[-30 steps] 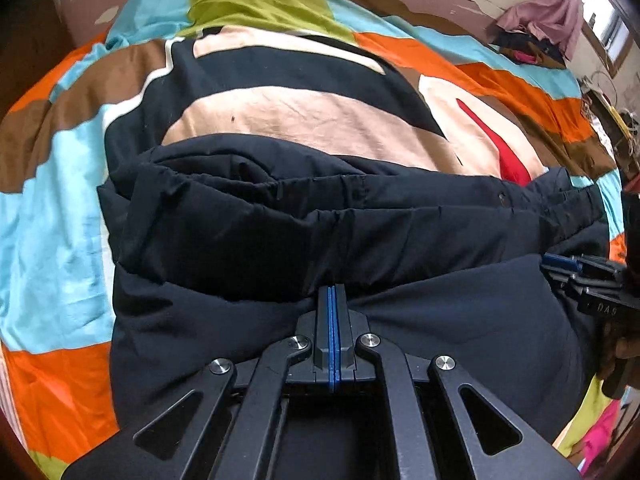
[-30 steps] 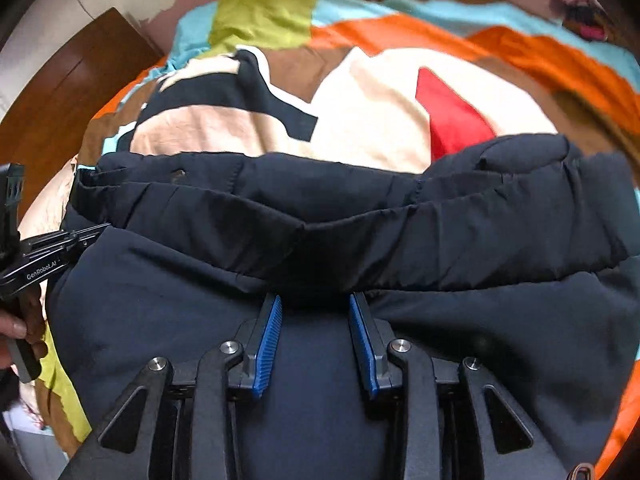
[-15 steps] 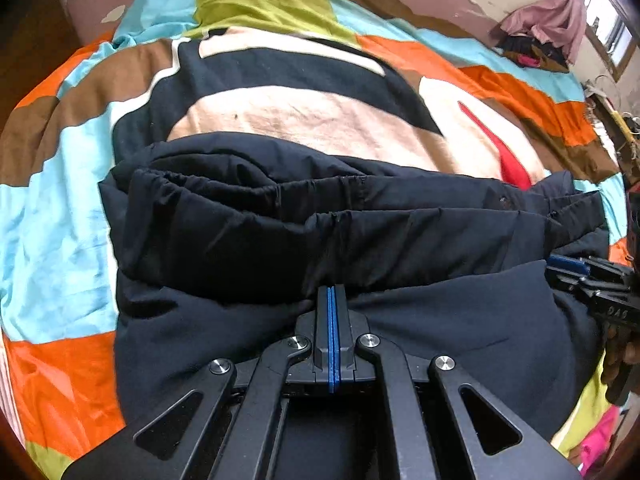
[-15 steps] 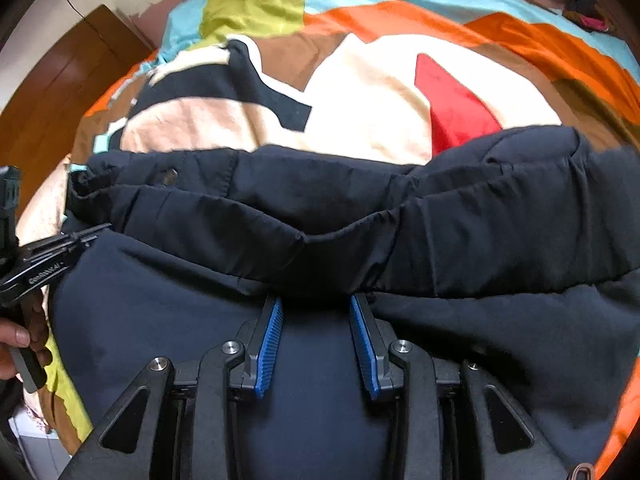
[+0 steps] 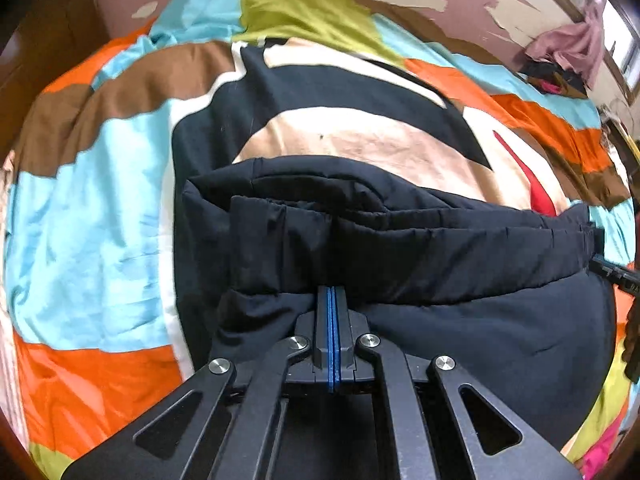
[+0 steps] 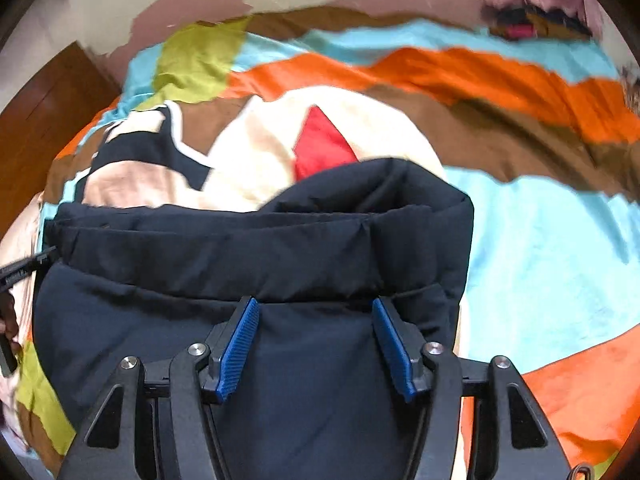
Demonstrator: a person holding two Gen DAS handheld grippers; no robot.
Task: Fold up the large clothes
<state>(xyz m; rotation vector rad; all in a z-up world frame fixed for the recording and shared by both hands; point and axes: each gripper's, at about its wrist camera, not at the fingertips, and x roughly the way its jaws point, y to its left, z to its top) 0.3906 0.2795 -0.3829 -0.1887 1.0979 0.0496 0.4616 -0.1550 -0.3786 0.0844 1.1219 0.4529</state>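
Black jacket (image 5: 460, 320) bunched in folds on the bed's patchwork quilt (image 5: 92, 248), both grippers low at its near edge.

Left gripper (image 5: 333, 300) points forward, jaws pressed together, blue pads meeting at the jacket's folded edge; whether cloth sits between them I cannot tell. Right gripper (image 6: 316, 320) level above the smooth panel, jaws spread, holding nothing. White lettering on each gripper's side, too blurred to read. Jacket dark, puffy, stitched seams.

1. left gripper (image 6: 24, 272), seen at the left edge of the right wrist view: white lettering on its black finger, too blurred to read.
2. right gripper (image 5: 618, 274), at the right edge of the left wrist view: white print, cut off, unreadable.
3. No other text anywhere.
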